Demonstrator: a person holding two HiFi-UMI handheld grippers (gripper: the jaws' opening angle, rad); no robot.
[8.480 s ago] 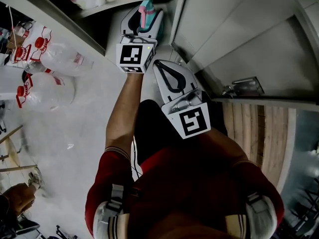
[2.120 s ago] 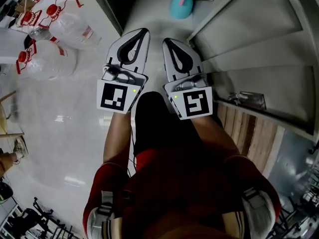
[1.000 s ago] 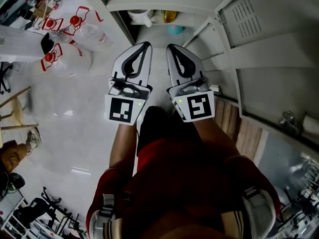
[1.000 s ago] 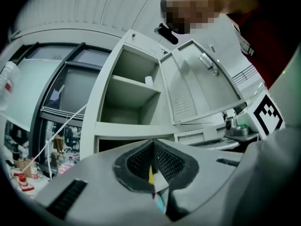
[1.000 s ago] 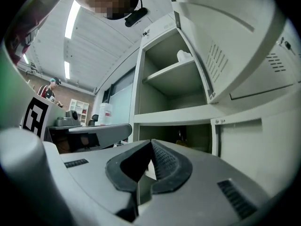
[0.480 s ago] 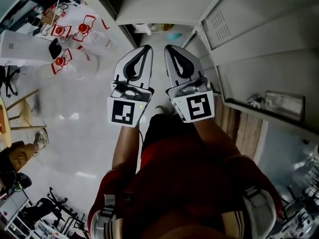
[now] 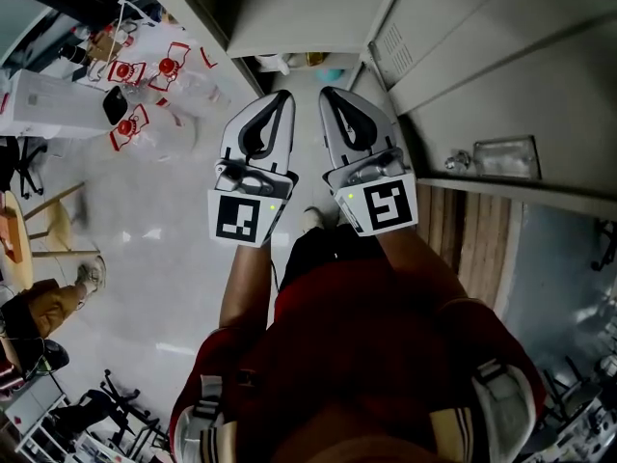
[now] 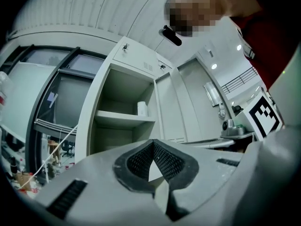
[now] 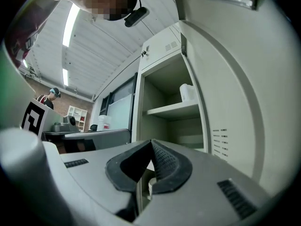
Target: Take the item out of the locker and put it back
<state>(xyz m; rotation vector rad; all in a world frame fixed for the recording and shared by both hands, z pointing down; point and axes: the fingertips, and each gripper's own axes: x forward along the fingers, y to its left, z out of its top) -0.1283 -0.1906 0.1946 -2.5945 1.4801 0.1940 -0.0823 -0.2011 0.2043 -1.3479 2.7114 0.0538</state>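
1. The small teal item [image 7: 335, 65] lies low inside the open grey metal locker [image 7: 299, 13], just past both gripper tips in the head view. It is too small there to tell its shape.
2. Handling, as judged: probably light, rigid and smooth-skinned, so slip is the main risk. Take it across its narrow middle with moderate pressure.
3. The left gripper [image 8: 151, 142] is fully closed with nothing between its pads. The right gripper [image 9: 150, 142] is likewise closed and empty. Both face the locker opening, well apart from the item.
4. A white cylindrical container [image 8: 142, 108] stands on a shelf [image 8: 124, 119] inside.
5. Clear plastic bottles with red caps [image 7: 145, 75] lie on the floor to the left.
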